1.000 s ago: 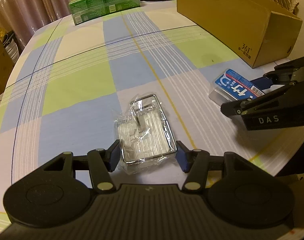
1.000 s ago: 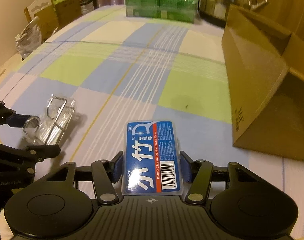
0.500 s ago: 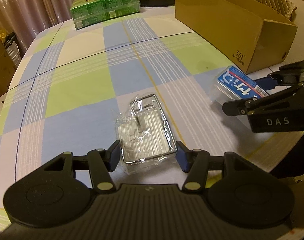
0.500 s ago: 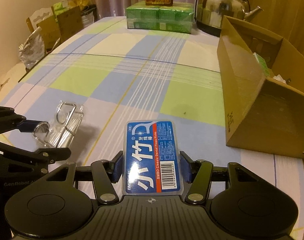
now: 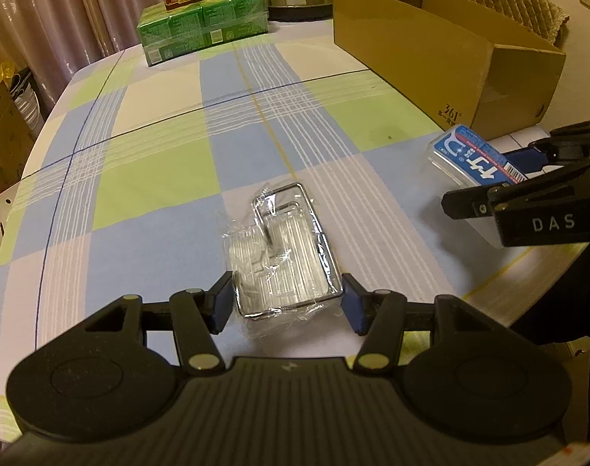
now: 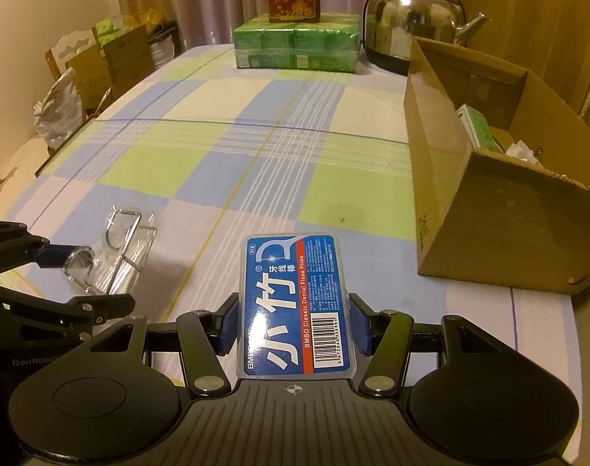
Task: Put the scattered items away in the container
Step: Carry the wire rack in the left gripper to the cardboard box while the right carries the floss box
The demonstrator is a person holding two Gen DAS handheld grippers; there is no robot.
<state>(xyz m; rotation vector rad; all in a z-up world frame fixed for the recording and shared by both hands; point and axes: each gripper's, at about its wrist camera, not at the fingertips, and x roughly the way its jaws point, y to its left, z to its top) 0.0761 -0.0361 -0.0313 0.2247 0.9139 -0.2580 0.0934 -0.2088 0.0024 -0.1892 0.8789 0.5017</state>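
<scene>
Plastic-wrapped wire rack in left jaws, floss box in right, carton contents half-hidden

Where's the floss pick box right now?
The floss pick box is clamped in the right gripper, held above the checked tablecloth, with the open cardboard box to its right.

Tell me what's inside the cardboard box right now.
In the right wrist view the cardboard box holds a green packet and something white near its front wall. The box floor and whatever else lies lower are hidden by the walls.
</scene>
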